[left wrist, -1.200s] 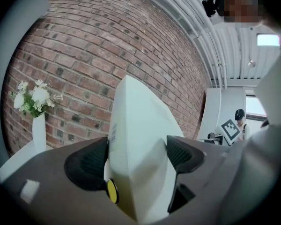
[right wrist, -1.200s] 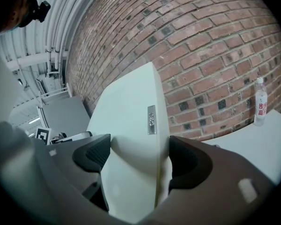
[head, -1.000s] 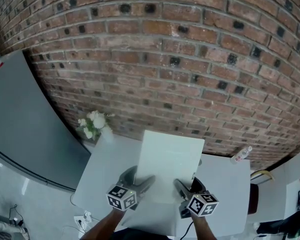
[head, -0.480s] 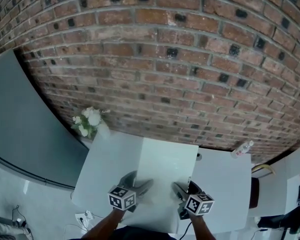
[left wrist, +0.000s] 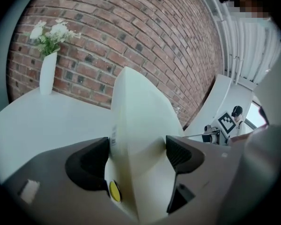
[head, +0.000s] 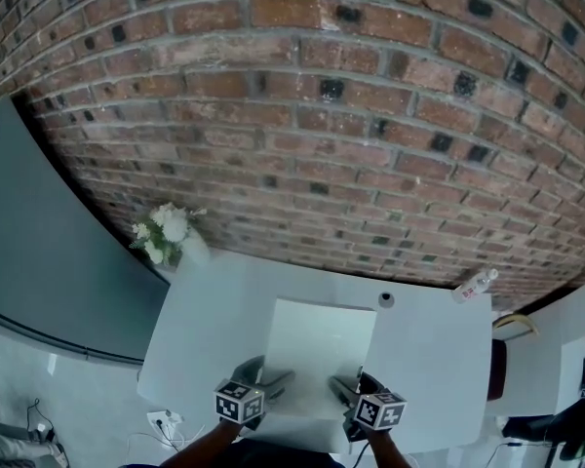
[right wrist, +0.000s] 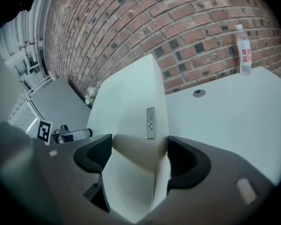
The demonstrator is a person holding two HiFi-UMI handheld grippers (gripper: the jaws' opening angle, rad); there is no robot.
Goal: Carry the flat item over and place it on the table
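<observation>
A flat white panel (head: 317, 354) lies low over the white table (head: 200, 310), held at its near edge from both sides. My left gripper (head: 270, 383) is shut on the panel's left near corner, and its own view shows the panel (left wrist: 140, 135) pinched between the jaws. My right gripper (head: 343, 388) is shut on the right near corner; there the panel (right wrist: 136, 125) shows a small grey button strip (right wrist: 150, 123) on its edge. Whether the panel's underside touches the table is hidden.
A white vase of white flowers (head: 166, 234) stands at the table's back left corner. A plastic bottle (head: 473, 285) stands at the back right, and a small round grey disc (head: 386, 300) lies near the panel's far edge. A brick wall (head: 302, 125) runs behind the table.
The panel has come down from a raised tilt to lie low and nearly flat over the table. Both grippers have sunk toward the near edge while keeping their hold.
</observation>
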